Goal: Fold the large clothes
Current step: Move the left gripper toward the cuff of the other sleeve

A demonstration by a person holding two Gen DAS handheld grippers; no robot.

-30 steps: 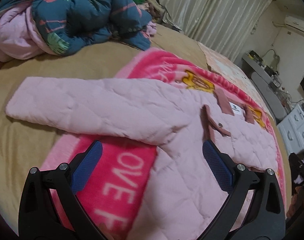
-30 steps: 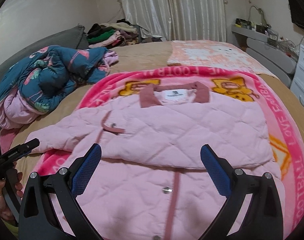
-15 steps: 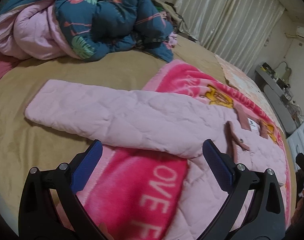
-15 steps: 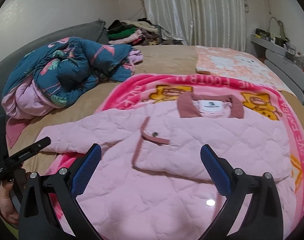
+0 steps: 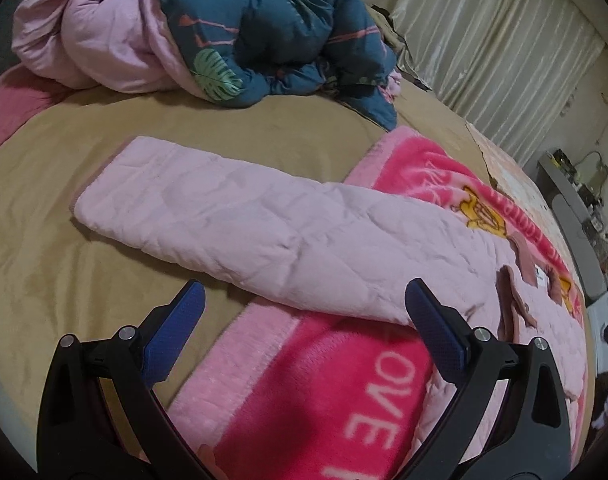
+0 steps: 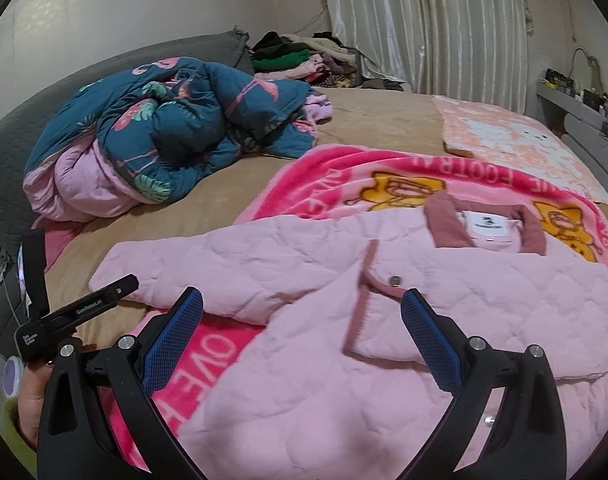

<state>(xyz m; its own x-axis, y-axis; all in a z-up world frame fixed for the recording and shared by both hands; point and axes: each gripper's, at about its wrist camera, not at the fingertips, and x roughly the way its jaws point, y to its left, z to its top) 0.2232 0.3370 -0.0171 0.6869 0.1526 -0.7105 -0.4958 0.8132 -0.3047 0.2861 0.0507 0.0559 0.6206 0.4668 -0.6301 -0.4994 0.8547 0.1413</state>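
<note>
Both claws, left claw [image 5: 300, 322] and right claw [image 6: 302, 328], gape empty; we judge the quilted jacket [image 6: 343, 320] soft, so grip its sleeve [image 5: 208, 208] cuff.

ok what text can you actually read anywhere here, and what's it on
"OVE": large white letters on the pink blanket, near edge, cut off by the jacket.
"FOOTBA": upside down along the blanket's far border in the right wrist view, partly hidden.
Jacket neck label: print too small to read.
Black handheld device: white lettering too blurred to read.
</note>
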